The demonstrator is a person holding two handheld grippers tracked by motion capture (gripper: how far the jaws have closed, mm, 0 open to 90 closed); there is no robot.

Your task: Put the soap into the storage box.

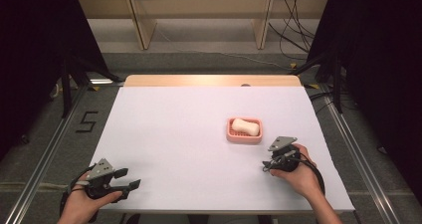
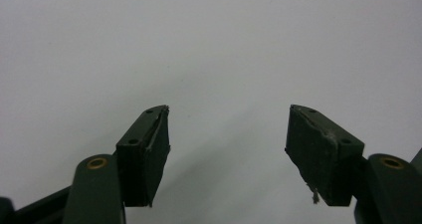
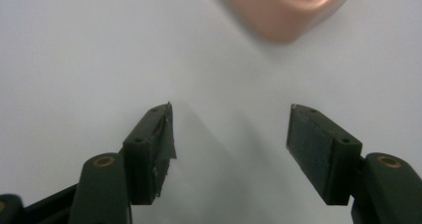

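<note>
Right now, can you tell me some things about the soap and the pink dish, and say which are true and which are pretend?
1. The soap lies inside the pink dish. True.
2. The right tool is squeezing the soap. False: its jaws are open with nothing between them, on the near side of the dish.
3. The left tool is open over bare white table. True.
4. The dish sits near the left tool. False: it sits close to the right tool.
5. The soap is blue. False: it is a creamy white.
</note>
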